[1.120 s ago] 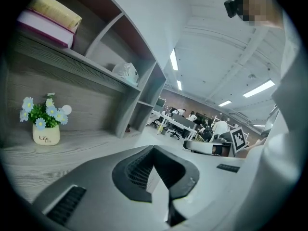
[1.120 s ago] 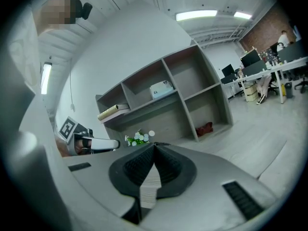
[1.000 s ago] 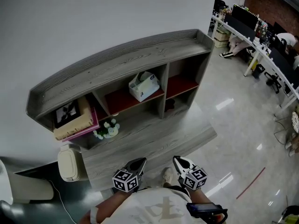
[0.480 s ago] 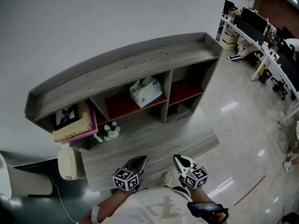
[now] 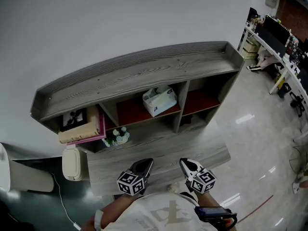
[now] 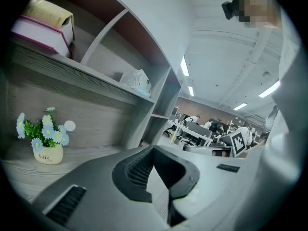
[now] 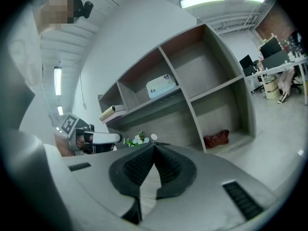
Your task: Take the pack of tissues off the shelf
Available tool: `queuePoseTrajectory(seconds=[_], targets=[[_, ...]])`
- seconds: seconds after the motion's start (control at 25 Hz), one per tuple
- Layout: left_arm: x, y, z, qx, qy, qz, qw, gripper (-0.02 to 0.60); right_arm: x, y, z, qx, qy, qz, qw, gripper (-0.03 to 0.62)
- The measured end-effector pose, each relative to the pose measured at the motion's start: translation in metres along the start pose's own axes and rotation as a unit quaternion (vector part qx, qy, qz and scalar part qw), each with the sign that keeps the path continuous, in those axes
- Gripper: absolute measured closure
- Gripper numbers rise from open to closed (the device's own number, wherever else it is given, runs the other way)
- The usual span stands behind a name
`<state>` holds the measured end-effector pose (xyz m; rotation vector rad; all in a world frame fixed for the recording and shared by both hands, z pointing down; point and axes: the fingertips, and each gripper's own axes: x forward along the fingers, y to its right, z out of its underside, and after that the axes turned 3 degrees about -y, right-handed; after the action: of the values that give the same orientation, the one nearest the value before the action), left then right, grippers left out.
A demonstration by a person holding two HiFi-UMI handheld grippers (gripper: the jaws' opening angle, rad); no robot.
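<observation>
The white pack of tissues (image 5: pixel 159 100) lies in the middle upper compartment of the grey wooden shelf (image 5: pixel 144 73). It also shows as a crinkled pack (image 6: pixel 136 82) up on the shelf board in the left gripper view, and as a small box (image 7: pixel 161 85) in the right gripper view. My left gripper (image 5: pixel 143 166) and right gripper (image 5: pixel 186 164) hang low in front of the person's body, side by side over the shelf's low front ledge and well short of the pack. Both are shut with nothing between the jaws: left gripper (image 6: pixel 154 148), right gripper (image 7: pixel 154 146).
Stacked books (image 5: pixel 82 131) with a framed picture fill the left compartment, above a small pot of flowers (image 5: pixel 116 137). A dark red thing (image 7: pixel 216 139) lies in the lower right compartment. A white appliance (image 5: pixel 71 162) stands left of the ledge (image 5: pixel 159 153). Office desks (image 5: pixel 284 47) stand far right.
In the head view the shelf has slid to the right and a little down as the person moved. Both grippers stay shut and empty, low in front of the body.
</observation>
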<state>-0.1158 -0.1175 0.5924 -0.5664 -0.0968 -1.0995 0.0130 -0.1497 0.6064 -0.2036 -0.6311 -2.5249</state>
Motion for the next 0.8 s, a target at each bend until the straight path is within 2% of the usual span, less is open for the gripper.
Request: queuePoseTrajectory(seconds=[0.36, 0.68, 0.72, 0.8], targets=[[0.010, -0.010, -0.043, 0.002, 0.043, -0.048, 0.9979, 0.569, 0.025, 0.016, -0.018, -0.013, -0.008, -0.046, 0.999, 0.589], [0.020, -0.019, -0.081, 0.010, 0.071, -0.091, 0.9933, 0.566, 0.035, 0.025, -0.016, -0.017, -0.022, -0.084, 0.996, 0.589], [0.021, -0.019, -0.086, 0.012, 0.073, -0.095, 0.9927, 0.542, 0.036, 0.026, -0.016, -0.017, -0.022, -0.089, 0.996, 0.589], [0.023, -0.018, -0.096, 0.016, 0.079, -0.105, 0.9912, 0.535, 0.038, 0.029, -0.017, -0.018, -0.023, -0.096, 0.995, 0.589]])
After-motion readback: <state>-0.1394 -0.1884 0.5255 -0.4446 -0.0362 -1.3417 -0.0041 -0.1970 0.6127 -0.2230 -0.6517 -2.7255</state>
